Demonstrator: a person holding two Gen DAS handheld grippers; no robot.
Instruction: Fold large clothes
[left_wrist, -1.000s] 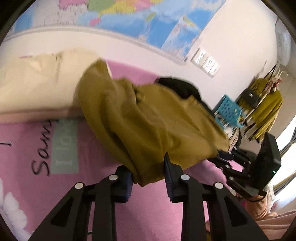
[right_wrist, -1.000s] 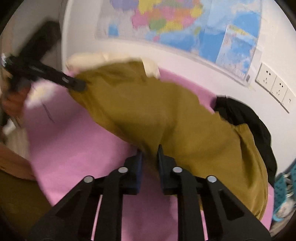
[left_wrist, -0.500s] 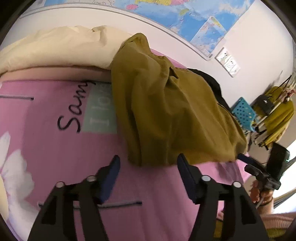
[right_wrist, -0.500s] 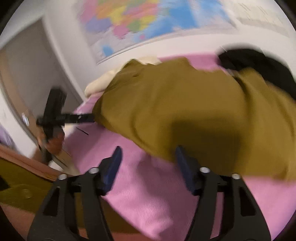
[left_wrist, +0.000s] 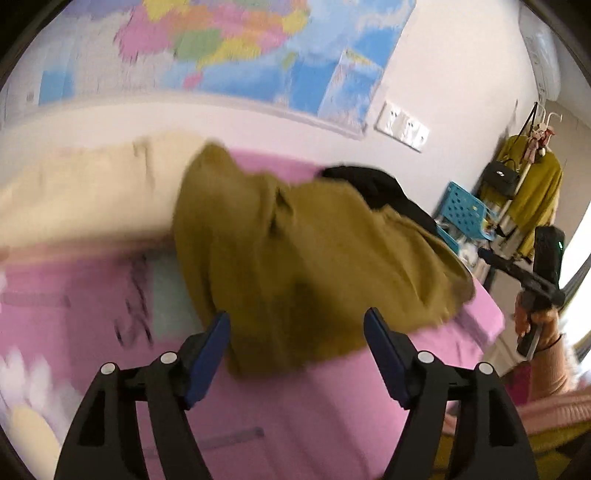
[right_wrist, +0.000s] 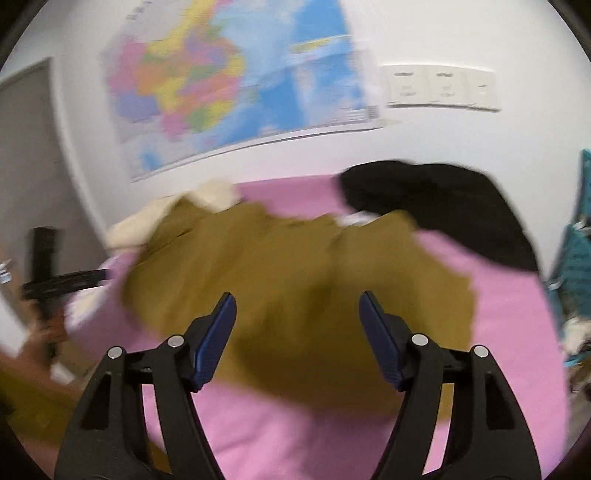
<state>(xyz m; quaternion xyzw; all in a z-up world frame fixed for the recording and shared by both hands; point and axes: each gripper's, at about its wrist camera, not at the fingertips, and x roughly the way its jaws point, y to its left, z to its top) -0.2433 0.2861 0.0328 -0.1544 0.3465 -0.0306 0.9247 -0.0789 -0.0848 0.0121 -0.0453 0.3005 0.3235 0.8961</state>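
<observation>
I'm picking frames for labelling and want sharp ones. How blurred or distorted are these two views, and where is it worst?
Left wrist: motion blur smears the map and the pink bedsheet; the left gripper stays sharp. Right wrist: the olive garment and black clothing have soft edges, while the right gripper is crisp. Both views show fisheye bending and dark corners.

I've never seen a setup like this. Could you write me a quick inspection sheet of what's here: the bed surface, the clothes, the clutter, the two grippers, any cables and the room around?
Surface: pink bedsheet with printed lettering, blurred.
Job's things: olive garment lies in a loose heap on the sheet, not neatly folded.
Clutter: black garment behind the olive one, overlapping its far edge; cream duvet at the far left.
Grippers: left gripper open, holding nothing; right gripper open, holding nothing.
Cables: nothing seen.
Surroundings: wall map, wall sockets, blue crate, clothes rack.
</observation>
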